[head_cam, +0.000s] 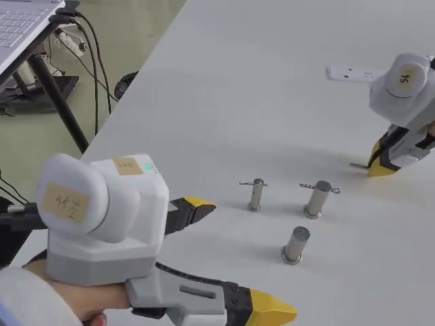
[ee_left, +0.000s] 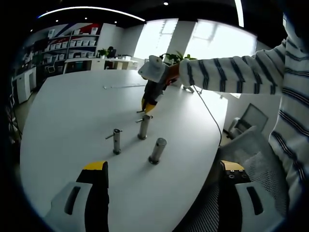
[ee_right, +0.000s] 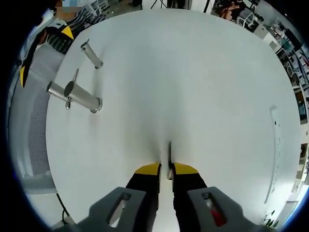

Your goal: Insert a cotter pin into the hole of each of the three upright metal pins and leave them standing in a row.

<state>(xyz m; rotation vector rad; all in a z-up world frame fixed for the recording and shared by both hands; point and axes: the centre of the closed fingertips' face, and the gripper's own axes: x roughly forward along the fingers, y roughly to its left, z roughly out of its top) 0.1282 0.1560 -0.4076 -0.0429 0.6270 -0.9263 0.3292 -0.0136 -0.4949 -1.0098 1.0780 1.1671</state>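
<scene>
While your right gripper (head_cam: 376, 166) clenches a loose cotter pin (head_cam: 359, 165) between its yellow tips, held low over the white counter (head_cam: 224, 102), your left gripper (head_cam: 238, 258) hangs released near the counter's edge, jaws spread wide with nothing between them. Between the two grippers, the far-left metal pin (head_cam: 255, 197) stands upright with a second cotter pin (head_cam: 253, 183) crossing its top. Beside it, the far-right metal pin (head_cam: 317, 200) carries a third cotter pin (head_cam: 319, 187). The near metal pin (head_cam: 296, 246) stands bare just in front of them. A white strip (head_cam: 346, 73) lies well beyond your right gripper.
</scene>
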